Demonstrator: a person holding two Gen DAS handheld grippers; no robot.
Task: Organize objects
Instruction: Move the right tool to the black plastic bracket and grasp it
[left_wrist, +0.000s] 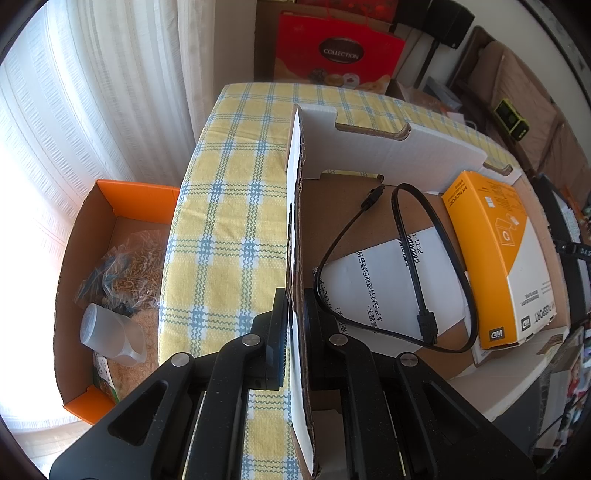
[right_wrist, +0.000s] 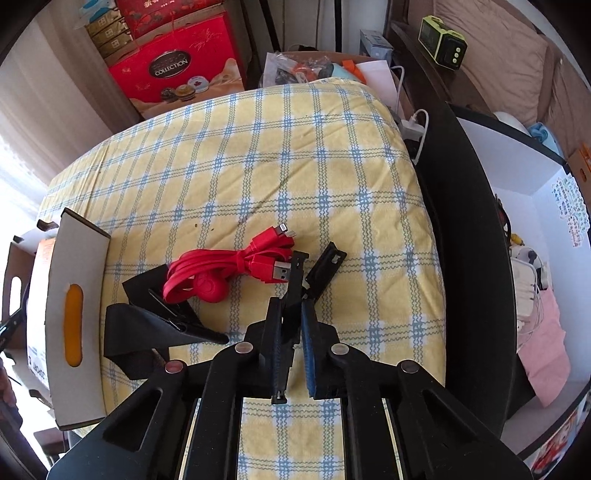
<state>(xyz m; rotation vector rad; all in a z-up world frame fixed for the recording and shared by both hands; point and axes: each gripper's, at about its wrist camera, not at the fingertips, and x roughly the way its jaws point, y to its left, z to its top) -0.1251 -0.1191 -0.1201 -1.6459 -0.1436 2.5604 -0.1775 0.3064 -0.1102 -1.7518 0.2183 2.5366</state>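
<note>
My left gripper (left_wrist: 294, 299) is shut on the white side wall (left_wrist: 295, 206) of an open cardboard box. Inside the box lie a black cable (left_wrist: 410, 258), a white printed sheet (left_wrist: 369, 291) and an orange-and-white hard-drive carton (left_wrist: 495, 251). In the right wrist view, my right gripper (right_wrist: 293, 306) is shut on a small black clip (right_wrist: 325, 266) whose two handles splay out past the fingertips. A bundled red cable (right_wrist: 221, 266) lies on the checked cloth just left of that clip. A larger black clip (right_wrist: 147, 328) rests further left, beside the box (right_wrist: 77, 266).
The yellow-and-blue checked cloth (right_wrist: 258, 166) covers the work surface. An orange box (left_wrist: 136, 192) with bags and a clear plastic cup (left_wrist: 110, 336) sits below its left edge. A red gift box (right_wrist: 177, 70) stands behind. A black frame (right_wrist: 461, 221) borders the right side.
</note>
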